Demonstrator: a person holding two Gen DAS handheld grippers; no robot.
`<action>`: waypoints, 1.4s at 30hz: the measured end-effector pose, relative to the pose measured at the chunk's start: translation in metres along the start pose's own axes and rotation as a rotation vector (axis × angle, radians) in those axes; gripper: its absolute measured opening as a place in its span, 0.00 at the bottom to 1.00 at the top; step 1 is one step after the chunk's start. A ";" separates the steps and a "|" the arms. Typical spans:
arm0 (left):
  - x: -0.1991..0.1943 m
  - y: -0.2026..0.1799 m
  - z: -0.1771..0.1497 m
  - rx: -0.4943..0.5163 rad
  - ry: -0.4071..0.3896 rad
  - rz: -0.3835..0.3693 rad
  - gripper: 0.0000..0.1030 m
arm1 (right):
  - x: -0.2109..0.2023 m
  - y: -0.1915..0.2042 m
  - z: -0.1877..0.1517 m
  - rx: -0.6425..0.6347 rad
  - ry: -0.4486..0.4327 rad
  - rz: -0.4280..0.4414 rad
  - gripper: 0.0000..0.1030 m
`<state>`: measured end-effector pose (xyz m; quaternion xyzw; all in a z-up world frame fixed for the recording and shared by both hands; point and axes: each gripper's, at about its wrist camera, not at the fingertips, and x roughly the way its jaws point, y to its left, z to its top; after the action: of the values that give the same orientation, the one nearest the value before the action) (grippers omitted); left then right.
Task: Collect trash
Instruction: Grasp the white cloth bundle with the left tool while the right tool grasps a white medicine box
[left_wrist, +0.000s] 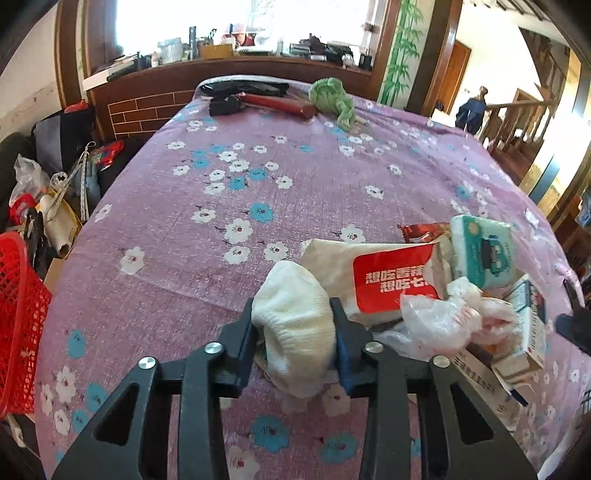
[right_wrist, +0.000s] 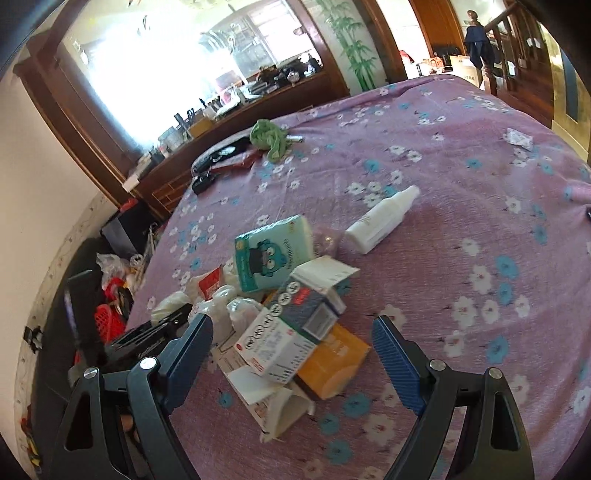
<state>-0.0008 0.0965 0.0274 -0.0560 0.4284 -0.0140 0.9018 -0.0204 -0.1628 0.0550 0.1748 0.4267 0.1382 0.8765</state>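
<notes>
Across the left wrist view spreads a wide surface under a purple cotton cloth printed with white and blue flowers (left_wrist: 295, 177), whether bed or table I cannot tell; a dark wood windowsill crowded with clutter (left_wrist: 229, 55) runs along the top of the frame and a red plastic mesh basket (left_wrist: 18, 325) sits at the left edge. At lower centre the left gripper (left_wrist: 294, 332) is clenched on a soft white knitted sock-like wad (left_wrist: 291, 325). Right of it lies the trash pile: a red-and-white paper packet (left_wrist: 391, 284), crinkled clear plastic bag (left_wrist: 443, 314), and a teal tissue pack (left_wrist: 484, 251).

In the right wrist view, the right gripper (right_wrist: 291, 347) hangs released, its fingers spread either side of stacked cardboard medicine boxes (right_wrist: 291, 332) at lower centre. A white plastic spray bottle (right_wrist: 380, 221) lies just above and right of the pile, apart from it.
</notes>
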 end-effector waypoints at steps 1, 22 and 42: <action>-0.005 0.001 -0.002 -0.005 -0.013 0.004 0.33 | 0.006 0.005 0.000 -0.008 0.008 -0.016 0.89; -0.032 -0.001 -0.045 0.042 -0.036 0.017 0.34 | 0.001 -0.019 -0.009 -0.062 0.037 -0.178 0.57; -0.032 -0.006 -0.048 0.061 -0.039 0.040 0.36 | -0.009 -0.083 -0.017 -0.041 0.072 -0.274 0.41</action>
<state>-0.0576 0.0888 0.0224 -0.0200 0.4111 -0.0077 0.9113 -0.0316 -0.2384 0.0167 0.0920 0.4746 0.0322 0.8748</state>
